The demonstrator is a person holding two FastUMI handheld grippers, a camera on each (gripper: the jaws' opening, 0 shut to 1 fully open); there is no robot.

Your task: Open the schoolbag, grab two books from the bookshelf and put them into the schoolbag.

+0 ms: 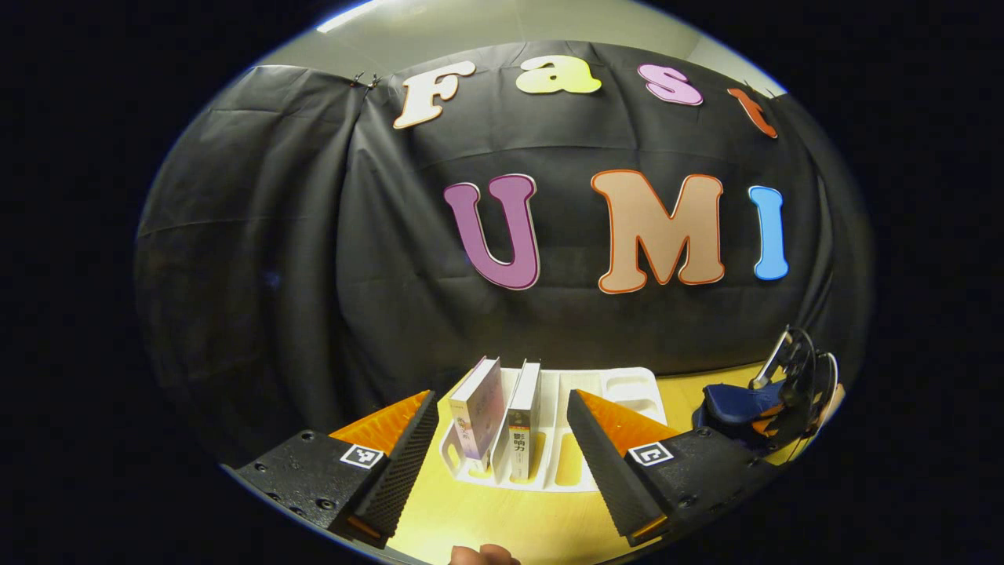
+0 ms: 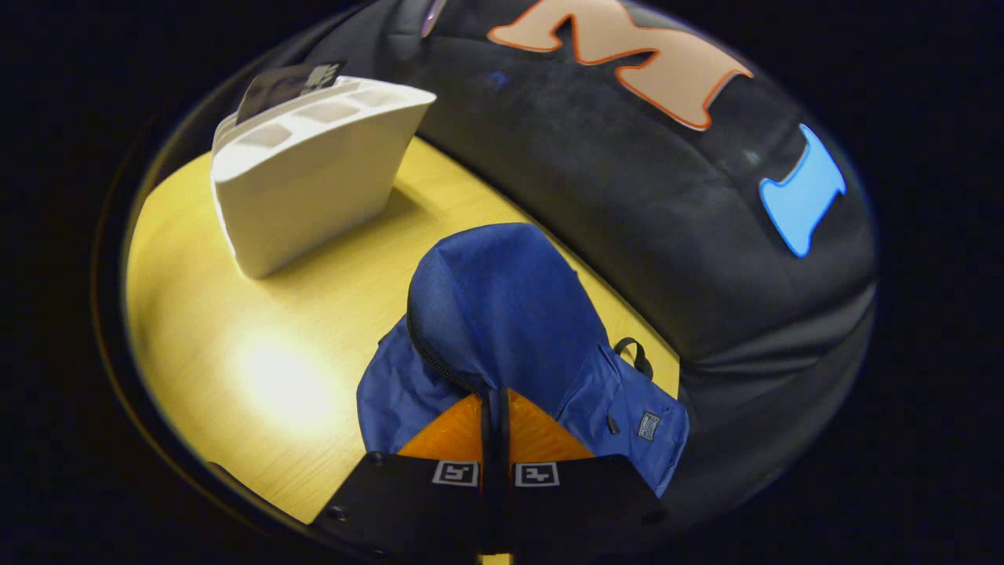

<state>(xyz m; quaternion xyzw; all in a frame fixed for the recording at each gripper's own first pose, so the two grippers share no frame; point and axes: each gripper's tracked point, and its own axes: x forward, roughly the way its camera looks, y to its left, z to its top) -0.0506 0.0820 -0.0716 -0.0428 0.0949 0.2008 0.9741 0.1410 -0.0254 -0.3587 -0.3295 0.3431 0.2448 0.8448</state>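
- Our left gripper (image 1: pixel 502 439) stands wide apart, grasping nothing; straight ahead between its fingers two upright, thin paperback books (image 1: pixel 502 416) stand spine-first toward us in a white moulded plastic bookshelf (image 1: pixel 627 388) on the yellow wooden table (image 1: pixel 486 518).
- Our right gripper (image 2: pixel 496 408) is clenched at the zipper edge of the soft blue fabric schoolbag (image 2: pixel 502 314), which lies lengthwise away from it; whether it pinches cloth we cannot tell.

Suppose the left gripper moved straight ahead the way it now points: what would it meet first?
Probably the two books standing in the white bookshelf; they sit between the left gripper's open jaws, though depth is hard to judge.
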